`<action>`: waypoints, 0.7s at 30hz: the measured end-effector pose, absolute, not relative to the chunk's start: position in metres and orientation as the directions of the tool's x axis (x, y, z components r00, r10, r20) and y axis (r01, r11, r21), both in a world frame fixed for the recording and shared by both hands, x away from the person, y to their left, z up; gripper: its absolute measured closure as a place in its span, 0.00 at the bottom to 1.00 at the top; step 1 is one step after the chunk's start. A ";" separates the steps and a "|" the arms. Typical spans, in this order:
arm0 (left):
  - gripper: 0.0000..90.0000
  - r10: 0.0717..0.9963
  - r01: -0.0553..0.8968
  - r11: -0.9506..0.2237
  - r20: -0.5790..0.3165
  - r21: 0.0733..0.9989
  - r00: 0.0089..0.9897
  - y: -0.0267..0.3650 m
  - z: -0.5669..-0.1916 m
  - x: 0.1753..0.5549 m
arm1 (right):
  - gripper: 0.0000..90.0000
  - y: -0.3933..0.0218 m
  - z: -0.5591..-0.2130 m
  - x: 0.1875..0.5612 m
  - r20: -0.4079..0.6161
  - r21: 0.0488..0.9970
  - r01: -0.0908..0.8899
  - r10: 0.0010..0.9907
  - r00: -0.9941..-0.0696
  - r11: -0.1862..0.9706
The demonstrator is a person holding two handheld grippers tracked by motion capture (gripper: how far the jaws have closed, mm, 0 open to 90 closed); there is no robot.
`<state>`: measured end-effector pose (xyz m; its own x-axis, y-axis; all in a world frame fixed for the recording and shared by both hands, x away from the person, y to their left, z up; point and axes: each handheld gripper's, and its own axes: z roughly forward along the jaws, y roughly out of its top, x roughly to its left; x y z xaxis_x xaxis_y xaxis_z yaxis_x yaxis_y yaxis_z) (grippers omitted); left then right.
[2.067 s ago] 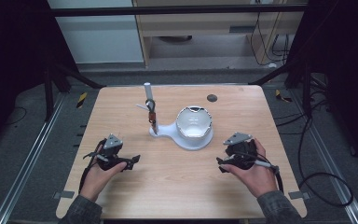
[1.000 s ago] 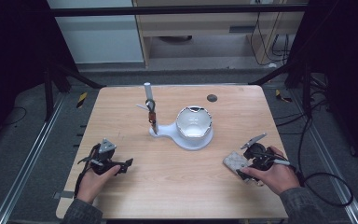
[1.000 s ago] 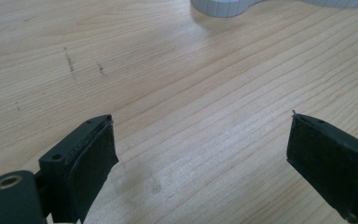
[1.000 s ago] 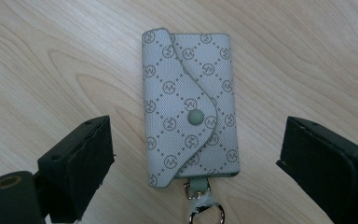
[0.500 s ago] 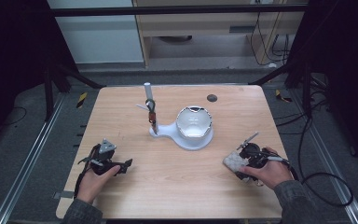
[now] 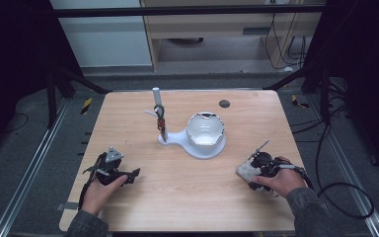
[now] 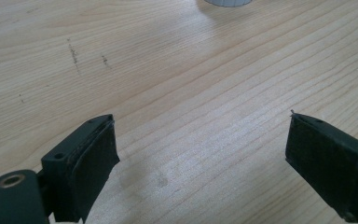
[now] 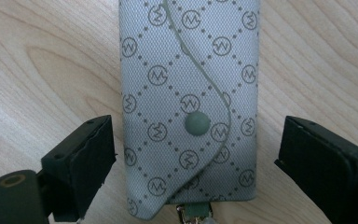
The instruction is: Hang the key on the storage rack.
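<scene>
1. Two black jaws of the right gripper (image 8: 196, 172) stand wide apart. They grip nothing.
2. One grey pouch (image 8: 189, 107) lies flat on the wood between those jaws. It touches neither jaw. It has a pattern of small circles and dots, a curved flap and a round snap button. A bit of metal clip peeks out at its near end.
3. From the high view, the pouch (image 6: 245, 171) lies near the right front part of the table (image 6: 187, 207), and the right gripper (image 6: 265, 162) is on top of it in the person's right hand (image 6: 276, 180).
4. Both jaws of the left gripper (image 7: 200, 168) are also spread wide, with bare wood between them. They hold nothing.
5. From the high view, the left gripper (image 6: 111, 170) is low over the left front part of the table, in the person's left hand (image 6: 98, 190). A grey three-cornered plate sits on top of it.
6. One white bowl (image 6: 205, 129) sits in the middle of the table on a flat white base (image 6: 177, 138). Its rim looks chipped or uneven.
7. One thin upright stand (image 6: 159, 118) rises from the left end of that base, just beside the bowl. It has a white top and a dark and red part lower down.
8. One small dark round spot (image 6: 224, 103) is on the far side of the table, well apart from both grippers.
9. Dark floor, cables and metal rails lie all around the table.
</scene>
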<state>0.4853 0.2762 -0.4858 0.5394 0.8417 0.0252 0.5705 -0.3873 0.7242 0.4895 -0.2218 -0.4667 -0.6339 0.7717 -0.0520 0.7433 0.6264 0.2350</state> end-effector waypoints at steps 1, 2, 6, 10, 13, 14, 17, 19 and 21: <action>0.09 0.842 0.571 -0.387 0.025 0.724 0.539 0.276 -0.486 0.485 | 0.13 -0.221 -0.467 0.489 -0.045 0.233 0.750 0.777 -0.628 0.619; 0.10 0.842 0.571 -0.386 0.024 0.724 0.539 0.276 -0.486 0.485 | 0.13 -0.221 -0.467 0.489 -0.045 0.231 0.750 0.777 -0.628 0.619; 0.10 0.842 0.571 -0.385 0.023 0.725 0.539 0.276 -0.486 0.486 | 0.15 -0.221 -0.469 0.491 -0.038 0.225 0.745 0.770 -0.637 0.628; 0.10 0.841 0.572 -0.389 0.025 0.722 0.541 0.276 -0.486 0.485 | 0.16 -0.221 -0.470 0.492 -0.030 0.219 0.749 0.771 -0.636 0.625; 0.10 0.838 0.570 -0.396 0.030 0.720 0.544 0.275 -0.486 0.485 | 0.16 -0.223 -0.472 0.491 -0.015 0.234 0.755 0.779 -0.627 0.613; 0.10 0.838 0.570 -0.396 0.030 0.720 0.544 0.275 -0.486 0.485 | 0.16 -0.223 -0.472 0.491 -0.015 0.234 0.755 0.779 -0.627 0.613; 0.10 0.838 0.568 -0.396 0.031 0.721 0.545 0.275 -0.486 0.485 | 0.16 -0.228 -0.477 0.489 -0.005 0.239 0.761 0.785 -0.620 0.603; 0.10 0.838 0.569 -0.396 0.030 0.721 0.545 0.275 -0.486 0.485 | 0.15 -0.229 -0.478 0.489 -0.012 0.240 0.755 0.780 -0.626 0.610; 0.10 0.838 0.569 -0.395 0.029 0.721 0.544 0.274 -0.487 0.485 | 0.17 -0.230 -0.478 0.488 -0.002 0.251 0.761 0.786 -0.618 0.598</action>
